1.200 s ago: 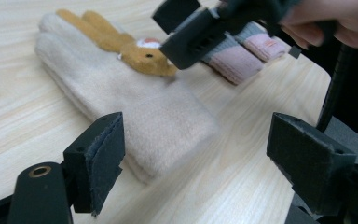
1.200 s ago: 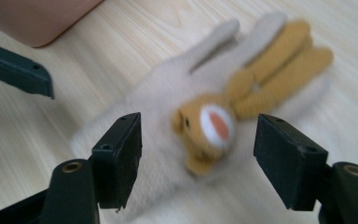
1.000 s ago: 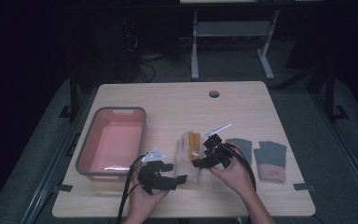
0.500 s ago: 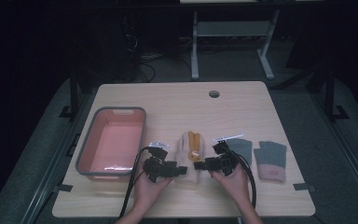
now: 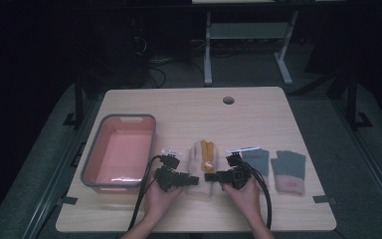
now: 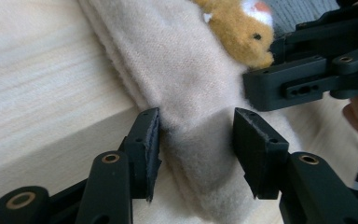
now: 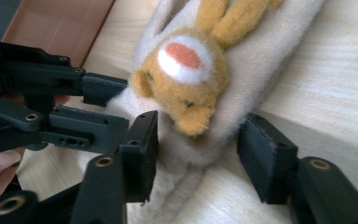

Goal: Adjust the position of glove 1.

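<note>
A light wooden table [image 5: 189, 107] carries a pink bin [image 5: 119, 152], a cream mitten [image 5: 202, 162] and two grey gloves [image 5: 276, 168].

The cream mitten [image 5: 202, 167] carries an ochre animal face with a white-and-orange patch; left of the mitten, the bin [image 5: 120, 151] is salmon-pink inside with a grey rim; right of it, two gloves [image 5: 288, 171] are grey-green with pink cuffs; the tabletop [image 5: 189, 107] is pale wood-grain; both tongs, left [image 6: 196, 140] and right [image 7: 198, 140], are matte black.
</note>
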`<control>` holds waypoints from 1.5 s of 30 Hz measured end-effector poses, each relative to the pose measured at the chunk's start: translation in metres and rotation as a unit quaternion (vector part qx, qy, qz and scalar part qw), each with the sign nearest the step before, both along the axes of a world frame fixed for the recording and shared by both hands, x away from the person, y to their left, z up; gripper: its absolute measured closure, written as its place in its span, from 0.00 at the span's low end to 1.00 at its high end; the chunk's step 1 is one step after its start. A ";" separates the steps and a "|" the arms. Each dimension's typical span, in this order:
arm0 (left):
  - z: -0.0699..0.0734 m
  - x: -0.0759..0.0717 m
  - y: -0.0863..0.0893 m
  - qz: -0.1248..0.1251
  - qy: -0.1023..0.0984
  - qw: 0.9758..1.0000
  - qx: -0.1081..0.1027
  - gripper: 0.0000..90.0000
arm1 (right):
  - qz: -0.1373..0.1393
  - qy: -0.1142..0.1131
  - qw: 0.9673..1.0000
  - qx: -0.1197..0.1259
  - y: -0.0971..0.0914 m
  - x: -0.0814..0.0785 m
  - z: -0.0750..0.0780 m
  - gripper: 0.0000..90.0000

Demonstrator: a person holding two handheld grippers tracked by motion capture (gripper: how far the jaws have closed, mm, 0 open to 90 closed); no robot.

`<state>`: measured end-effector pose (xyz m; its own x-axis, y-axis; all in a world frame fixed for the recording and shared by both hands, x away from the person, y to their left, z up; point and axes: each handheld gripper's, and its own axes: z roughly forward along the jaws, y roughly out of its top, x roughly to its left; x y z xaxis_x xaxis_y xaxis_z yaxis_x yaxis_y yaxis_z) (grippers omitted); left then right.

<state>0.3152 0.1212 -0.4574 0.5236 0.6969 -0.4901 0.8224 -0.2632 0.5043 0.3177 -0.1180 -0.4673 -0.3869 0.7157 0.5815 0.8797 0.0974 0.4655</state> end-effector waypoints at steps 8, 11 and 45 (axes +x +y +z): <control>-0.005 0.004 -0.002 -0.001 0.019 1.000 -0.018 0.65 | -0.012 0.020 0.999 0.046 0.000 -0.002 -0.009 0.71; -0.006 0.006 -0.002 0.001 0.025 0.999 -0.025 0.67 | -0.016 0.022 0.998 0.053 0.000 -0.003 -0.012 0.75; 0.010 0.004 -0.001 -0.032 0.039 0.995 -0.086 0.79 | 0.025 -0.014 0.999 0.045 -0.006 -0.012 0.013 0.91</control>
<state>0.3196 0.1205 -0.4478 0.5198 0.5668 -0.6392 0.8450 -0.2312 0.4821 0.3056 -0.1237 -0.4547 -0.4384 0.6401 0.6309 0.8612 0.0982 0.4987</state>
